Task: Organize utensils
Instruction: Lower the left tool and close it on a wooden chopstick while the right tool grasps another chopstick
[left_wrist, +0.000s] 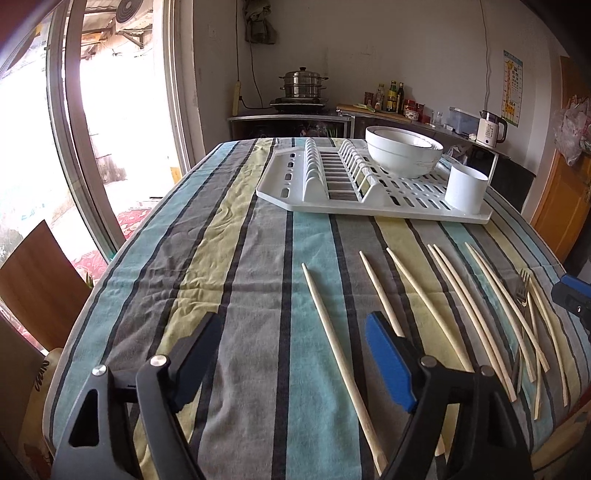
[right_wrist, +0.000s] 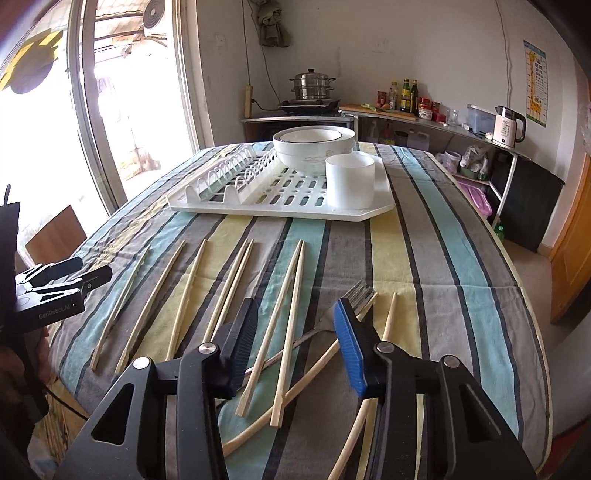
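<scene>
Chopsticks (left_wrist: 334, 350) scattered loose along the near edge of the surface (left_wrist: 240, 258), none yet in the white cup (left_wrist: 466, 188) at the near right corner of the drying rack (left_wrist: 280, 192). Left view: left hand-held gripper (left_wrist: 291, 354) spread wide, empty, poised above one lone stick; striped cloth bare toward the left edge, plenty of room there. Likely the opening step: nothing lifted yet.

Right view: right hand-held gripper (right_wrist: 295, 343) also spread and empty, over a crossed heap of sticks with a fork (right_wrist: 343, 314) lying among them. Next move probably needs a clean pinch on a single stick or pair, clear of the fork. Open cloth between heap and rack; right edge near, bowls (right_wrist: 314, 147) just behind the cup.
</scene>
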